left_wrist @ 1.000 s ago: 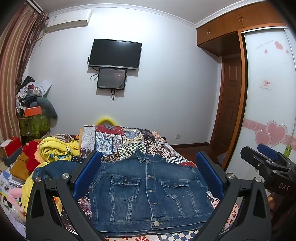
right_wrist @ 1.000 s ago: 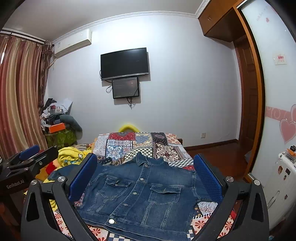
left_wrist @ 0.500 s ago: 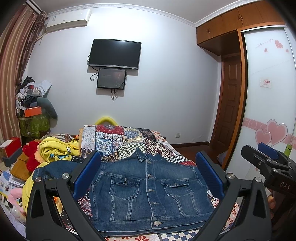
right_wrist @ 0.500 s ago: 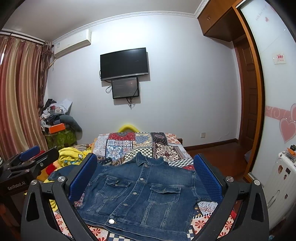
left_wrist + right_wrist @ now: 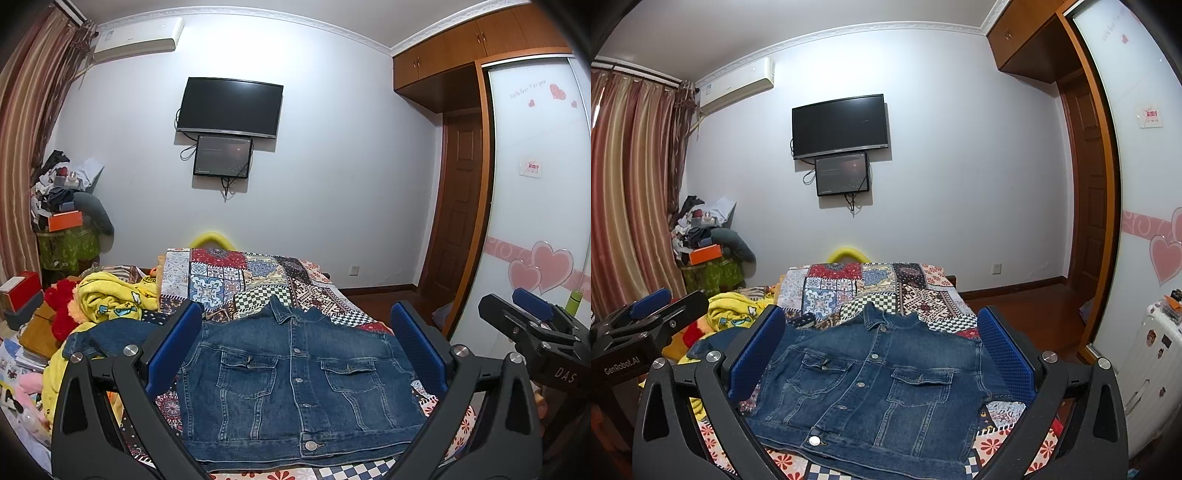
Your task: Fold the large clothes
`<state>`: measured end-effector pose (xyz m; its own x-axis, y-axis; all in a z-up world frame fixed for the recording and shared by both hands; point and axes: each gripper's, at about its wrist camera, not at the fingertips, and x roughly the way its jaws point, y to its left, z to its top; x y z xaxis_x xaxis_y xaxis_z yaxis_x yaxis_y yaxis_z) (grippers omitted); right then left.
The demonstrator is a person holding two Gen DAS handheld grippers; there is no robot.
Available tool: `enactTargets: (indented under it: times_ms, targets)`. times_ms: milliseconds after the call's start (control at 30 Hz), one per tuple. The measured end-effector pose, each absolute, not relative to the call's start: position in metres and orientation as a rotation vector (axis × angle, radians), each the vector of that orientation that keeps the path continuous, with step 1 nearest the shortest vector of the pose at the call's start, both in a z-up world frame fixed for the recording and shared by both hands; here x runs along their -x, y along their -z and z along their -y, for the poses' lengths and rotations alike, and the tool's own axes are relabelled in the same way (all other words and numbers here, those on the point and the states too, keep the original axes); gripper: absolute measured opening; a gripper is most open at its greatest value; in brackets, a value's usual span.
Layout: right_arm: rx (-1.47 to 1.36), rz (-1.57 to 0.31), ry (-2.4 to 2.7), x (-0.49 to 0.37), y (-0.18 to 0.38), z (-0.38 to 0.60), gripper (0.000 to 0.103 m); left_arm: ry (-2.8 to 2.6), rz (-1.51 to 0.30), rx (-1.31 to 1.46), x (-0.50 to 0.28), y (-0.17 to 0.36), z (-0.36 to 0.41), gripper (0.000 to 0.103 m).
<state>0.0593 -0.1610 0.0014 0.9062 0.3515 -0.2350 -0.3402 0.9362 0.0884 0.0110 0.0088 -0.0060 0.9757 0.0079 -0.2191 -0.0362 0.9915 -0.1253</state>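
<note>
Bed (image 5: 236, 280) under its patchwork quilt carries the jacket (image 5: 295, 384) flat, front up, collar away, so I hang left claw (image 5: 295, 350) and right claw (image 5: 882, 354) spread, empty, above the hem to pick corners.

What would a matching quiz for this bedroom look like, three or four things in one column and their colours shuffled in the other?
Things:
1. jacket
2. television
3. blanket
4. left gripper pads

Colours:
A. yellow
B. bright blue
C. dark denim blue
D. black

Pairs: 1-C, 2-D, 3-A, 4-B
</note>
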Motion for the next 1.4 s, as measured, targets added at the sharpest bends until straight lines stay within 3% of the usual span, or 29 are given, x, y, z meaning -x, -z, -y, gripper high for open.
enactTargets:
  times_ms: [1000, 1400]
  targets:
    - [-0.035, -0.298, -0.350, -0.076, 0.008, 0.152, 0.103, -0.026, -0.253, 0.117, -0.028, 0.013, -0.015, 0.103]
    - [-0.020, -0.374, -0.332, -0.129, 0.029, 0.134, 0.103, -0.061, -0.375, 0.103, -0.106, 0.046, -0.060, 0.103]
